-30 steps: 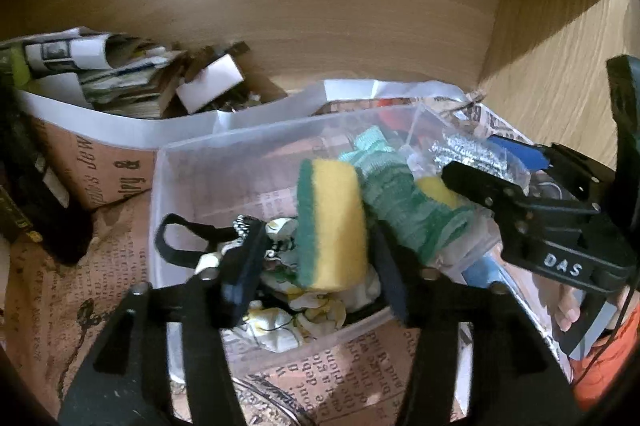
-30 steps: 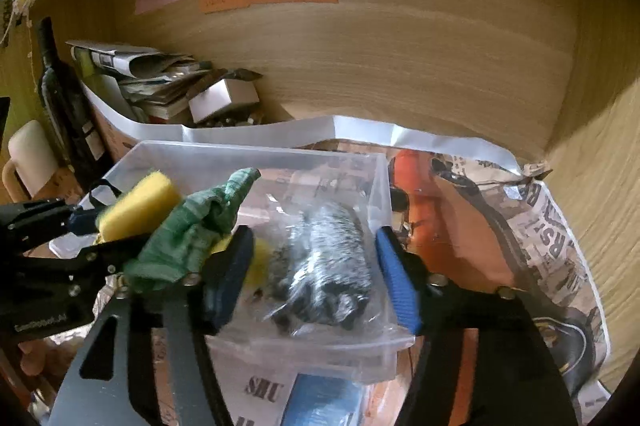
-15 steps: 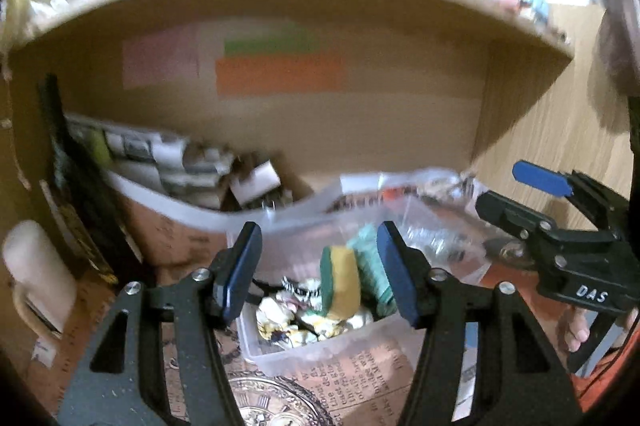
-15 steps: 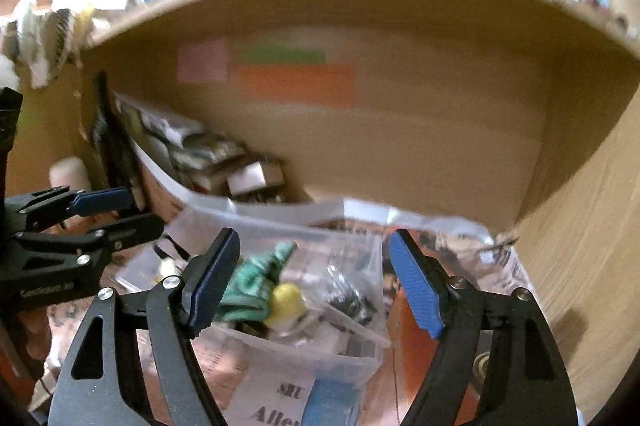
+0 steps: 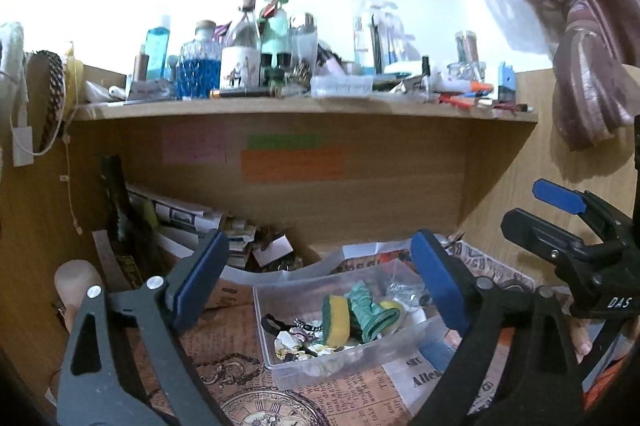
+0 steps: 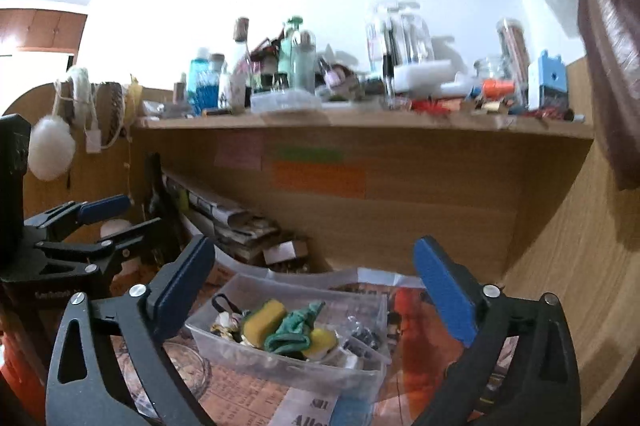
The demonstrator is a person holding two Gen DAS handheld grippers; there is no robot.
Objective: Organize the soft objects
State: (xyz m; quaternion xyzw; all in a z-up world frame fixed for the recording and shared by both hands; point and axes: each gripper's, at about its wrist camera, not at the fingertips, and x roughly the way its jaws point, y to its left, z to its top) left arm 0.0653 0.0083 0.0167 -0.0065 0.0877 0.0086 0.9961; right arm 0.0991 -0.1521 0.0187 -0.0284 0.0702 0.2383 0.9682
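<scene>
A clear plastic bin point(image 5: 280, 366) sits on the newspaper-covered desk under the shelf. Inside lie a yellow-and-green sponge point(image 5: 337, 320), a rolled green cloth point(image 5: 370, 314), a patterned fabric piece point(image 5: 296, 340) and a clear bag point(image 5: 404, 292). The bin also shows in the right wrist view point(image 6: 224, 342), with the sponge point(image 6: 262, 322) and green cloth point(image 6: 298, 326). My left gripper point(image 5: 320, 286) is open and empty, well back from the bin. My right gripper point(image 6: 314, 294) is open and empty, also back from it. Each gripper shows at the edge of the other's view.
A wooden shelf point(image 5: 304, 108) above carries several bottles and jars. Stacked papers and a small box point(image 5: 276, 248) lie behind the bin. A dark bottle point(image 5: 120, 226) stands at the left. Wooden walls close in the back and right side.
Both grippers have pulled back and up from the bin, opening wide. The left one released the sponge, the right one left the green cloth; both lie in the bin.
</scene>
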